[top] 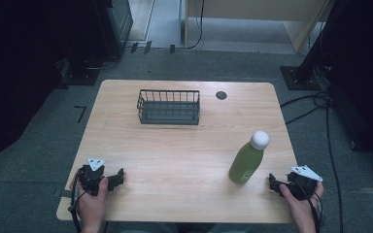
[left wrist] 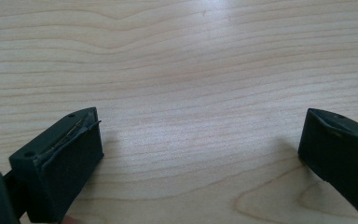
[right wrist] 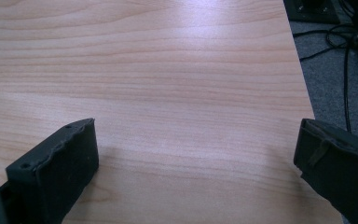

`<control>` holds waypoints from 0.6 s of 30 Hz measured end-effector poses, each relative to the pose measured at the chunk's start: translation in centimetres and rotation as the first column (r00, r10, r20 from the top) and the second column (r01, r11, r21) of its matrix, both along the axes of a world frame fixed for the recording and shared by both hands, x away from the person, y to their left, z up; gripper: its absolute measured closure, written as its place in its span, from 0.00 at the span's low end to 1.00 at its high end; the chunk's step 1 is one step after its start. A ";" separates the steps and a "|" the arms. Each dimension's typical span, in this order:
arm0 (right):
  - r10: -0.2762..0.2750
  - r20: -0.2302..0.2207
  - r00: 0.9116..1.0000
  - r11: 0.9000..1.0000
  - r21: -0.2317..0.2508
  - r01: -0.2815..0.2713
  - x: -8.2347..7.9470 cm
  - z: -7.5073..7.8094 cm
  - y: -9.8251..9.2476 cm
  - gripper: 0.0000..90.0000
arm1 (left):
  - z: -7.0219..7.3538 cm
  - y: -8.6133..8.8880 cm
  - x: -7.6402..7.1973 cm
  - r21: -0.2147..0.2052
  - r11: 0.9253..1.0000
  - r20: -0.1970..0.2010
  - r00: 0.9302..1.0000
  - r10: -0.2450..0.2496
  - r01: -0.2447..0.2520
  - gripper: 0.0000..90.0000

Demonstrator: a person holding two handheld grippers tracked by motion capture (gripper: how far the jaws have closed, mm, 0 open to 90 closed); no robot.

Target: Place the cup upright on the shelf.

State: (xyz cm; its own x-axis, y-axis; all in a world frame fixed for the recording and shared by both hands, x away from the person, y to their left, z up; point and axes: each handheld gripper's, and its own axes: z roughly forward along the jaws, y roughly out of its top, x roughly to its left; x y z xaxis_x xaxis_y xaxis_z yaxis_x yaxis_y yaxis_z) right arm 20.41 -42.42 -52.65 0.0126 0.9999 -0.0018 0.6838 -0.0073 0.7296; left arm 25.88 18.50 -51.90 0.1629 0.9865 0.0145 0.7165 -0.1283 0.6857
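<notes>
Plainly, nothing has been started. From the high view, the green bottle [top: 247, 161] with its white cap stands upright on the counter [top: 175, 155], toward the right side. The right claw [top: 275, 185] rests on the counter just beside the bottle's base, low and to its right, not touching it as far as I can tell. The left claw [top: 118, 177] rests near the front left corner, well apart from the bottle. A wire basket [top: 168, 107] sits toward the far edge, holding nothing, with a small dark disc [top: 221, 95] on the counter to its right.

In the left gripper view, the left claw [left wrist: 200, 140] is spread wide, with bare wood between its jaws and nothing pinched.

In the right gripper view, the right claw [right wrist: 198, 149] is likewise spread wide over bare wood, and the counter's right edge [right wrist: 303, 79] with grey floor [right wrist: 335, 84] and cables shows beyond.

My reading is that the work is to take the bottle, probably with the right claw since it lies nearest, and perhaps carry it to the basket. All of that is left: no grasp, no lift, no placing.
</notes>
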 end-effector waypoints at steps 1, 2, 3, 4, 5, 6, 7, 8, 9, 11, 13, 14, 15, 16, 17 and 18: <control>0.000 0.002 1.000 1.000 0.000 0.000 0.0 0.0 0.0 0.00 | 0.0 0.0 0.0 0.000 1.000 0.000 1.000 0.000 0.000 0.00; -0.001 0.004 1.000 1.000 0.001 0.001 -0.1 0.0 0.0 0.00 | 0.0 0.0 0.0 0.000 1.000 0.000 1.000 0.000 0.000 0.00; 0.002 0.009 1.000 1.000 0.003 -0.002 -0.1 0.1 0.0 0.00 | 0.0 0.0 0.0 0.000 1.000 0.000 1.000 0.000 0.000 0.00; 0.002 0.009 1.000 1.000 0.003 -0.002 -0.1 0.1 0.0 0.00 | 0.0 0.0 0.0 0.000 1.000 0.000 1.000 0.000 0.000 0.00; 0.005 0.015 1.000 1.000 0.011 -0.005 -0.2 0.2 0.1 0.00 | 0.0 0.0 0.0 0.000 1.000 0.000 1.000 0.000 0.000 0.00; 0.005 0.015 1.000 1.000 0.011 -0.005 -0.2 0.2 0.1 0.00 | 0.0 0.0 0.0 0.000 1.000 0.000 1.000 0.000 0.000 0.00; 0.010 0.030 1.000 0.999 0.030 -0.011 -0.4 0.5 0.2 0.00 | 0.0 0.0 0.0 0.000 1.000 0.000 1.000 0.000 0.000 0.00; 0.012 0.036 0.999 0.999 0.037 -0.014 -0.5 0.7 0.2 0.00 | 0.0 0.0 0.0 0.000 1.000 -0.001 1.000 0.000 0.000 0.00; 0.012 0.036 0.999 0.999 0.037 -0.014 -0.5 0.7 0.2 0.00 | 0.0 0.0 0.0 0.000 1.000 -0.001 1.000 0.000 0.000 0.00; 0.018 0.053 0.998 0.998 0.054 -0.021 -0.6 1.1 0.4 0.00 | 0.0 0.0 0.0 0.000 1.000 -0.001 1.000 0.000 0.000 0.00; 0.031 0.068 0.997 0.997 0.061 -0.036 -0.8 1.4 0.7 0.00 | 0.0 0.0 0.0 0.000 1.000 0.000 1.000 0.000 0.000 0.00; 0.034 0.070 0.997 0.997 0.064 -0.039 -0.8 1.5 0.8 0.00 | 0.0 0.0 0.0 0.000 1.000 0.000 1.000 0.000 0.000 0.00; 0.034 0.070 0.997 0.997 0.064 -0.039 -0.8 1.5 0.8 0.00 | 0.0 0.0 0.0 0.000 1.000 0.000 1.000 0.000 0.000 0.00; 0.040 0.073 0.997 0.997 0.067 -0.045 -0.9 1.6 0.9 0.00 | 0.0 0.0 0.0 0.000 1.000 0.000 1.000 0.000 0.000 0.00; 0.051 0.081 0.995 0.995 0.076 -0.057 -1.0 1.8 1.3 0.00 | 0.0 0.0 0.0 0.000 1.000 0.000 1.000 0.000 0.000 0.00; 0.053 0.085 0.995 0.995 0.079 -0.060 -1.0 1.9 1.4 0.00 | 0.0 0.0 0.0 0.000 1.000 0.000 1.000 0.000 0.000 0.00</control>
